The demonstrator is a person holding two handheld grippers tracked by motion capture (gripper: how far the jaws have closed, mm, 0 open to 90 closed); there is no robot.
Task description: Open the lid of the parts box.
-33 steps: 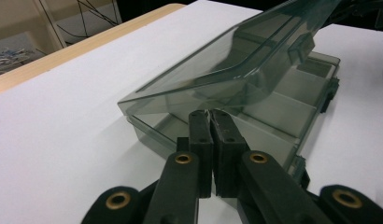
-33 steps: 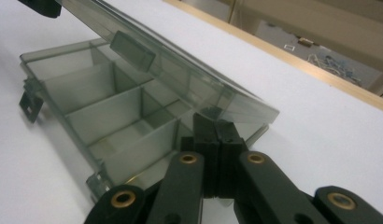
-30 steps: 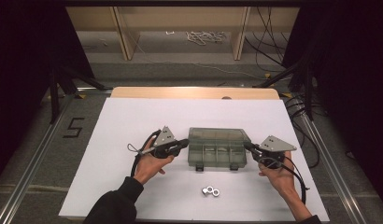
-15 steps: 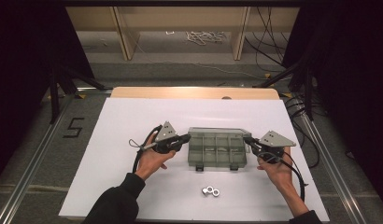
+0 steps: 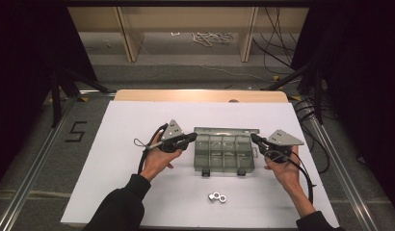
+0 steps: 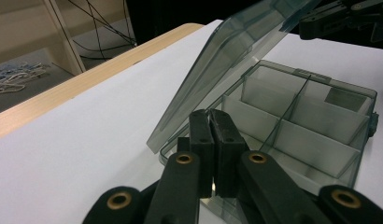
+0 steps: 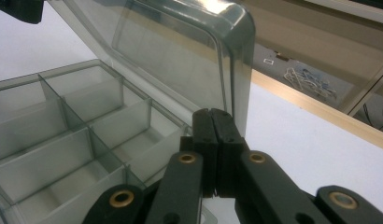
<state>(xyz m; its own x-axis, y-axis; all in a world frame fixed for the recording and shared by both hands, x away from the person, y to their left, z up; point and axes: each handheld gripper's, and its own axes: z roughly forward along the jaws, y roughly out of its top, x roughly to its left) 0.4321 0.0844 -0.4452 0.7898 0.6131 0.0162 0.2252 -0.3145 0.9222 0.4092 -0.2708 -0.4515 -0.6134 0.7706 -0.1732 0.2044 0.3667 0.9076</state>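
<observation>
The fingers of the left gripper (image 6: 212, 140) are pressed together with nothing between them, and those of the right gripper (image 7: 214, 137) likewise. Between them the compartment box (image 5: 224, 155) is seen mid-desk (image 5: 113, 134), its clear lid (image 6: 227, 60) raised at a slant; two metal nuts (image 5: 217, 197) lie nearer the person.

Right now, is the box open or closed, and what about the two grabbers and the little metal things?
Clear box: lid tilted up, open; the compartments I can see look empty.
Left gripper: jaws shut, at the box's end.
Right gripper: jaws shut, at the other end.
Metal nuts: lying on the table, outside the box.
</observation>
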